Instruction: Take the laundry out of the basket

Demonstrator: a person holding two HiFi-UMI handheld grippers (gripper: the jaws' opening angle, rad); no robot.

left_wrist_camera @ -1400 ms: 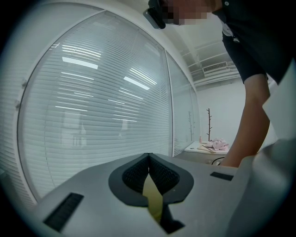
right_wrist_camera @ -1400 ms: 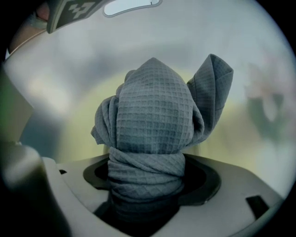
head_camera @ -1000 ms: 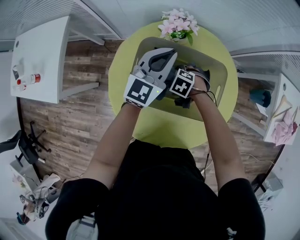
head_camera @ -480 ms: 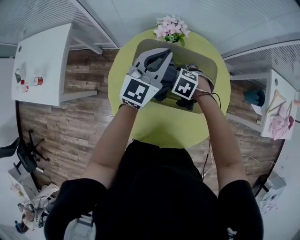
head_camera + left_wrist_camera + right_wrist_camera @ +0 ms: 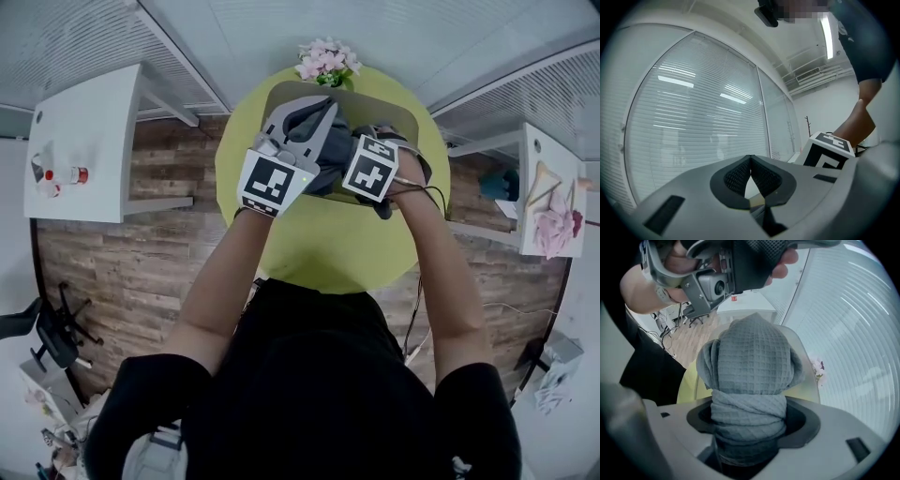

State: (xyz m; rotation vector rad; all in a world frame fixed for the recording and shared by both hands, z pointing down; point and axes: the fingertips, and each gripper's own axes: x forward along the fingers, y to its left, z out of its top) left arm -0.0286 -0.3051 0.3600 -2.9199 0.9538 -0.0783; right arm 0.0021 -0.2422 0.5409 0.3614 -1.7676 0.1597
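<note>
- The right gripper [image 5: 749, 427] is clamping a grey waffle-weave towel [image 5: 752, 362] – the cloth is bunching into a thick twisted roll between the jaws and filling the gap from side to side.
- The towel is spreading into a rounded bundle past the jaw tips, and the pale basket [image 5: 380, 97] is showing behind and around it in the right gripper view; whether its far end is touching the basket is not clear.
- The left gripper [image 5: 750, 158] is sitting with its jaws together, the dark pads meeting at the tips with nothing between them.
- It is facing a window with slatted blinds [image 5: 693, 122], and the right gripper's marker cube [image 5: 828, 149] is showing just beside it.
- In the head view the two grippers are hovering side by side over the basket, the dark cloth lying between and under them.
- The basket is standing on the far half of a round yellow-green table [image 5: 328, 244] – a bunch of pink flowers [image 5: 325, 61] is sitting just beyond it at the table's far edge.
- The person, in a black top, is reaching forward with both arms over the table.
- A wooden floor [image 5: 131, 253] is surrounding the table, and a white side table [image 5: 75, 141] is standing well apart at the left.
</note>
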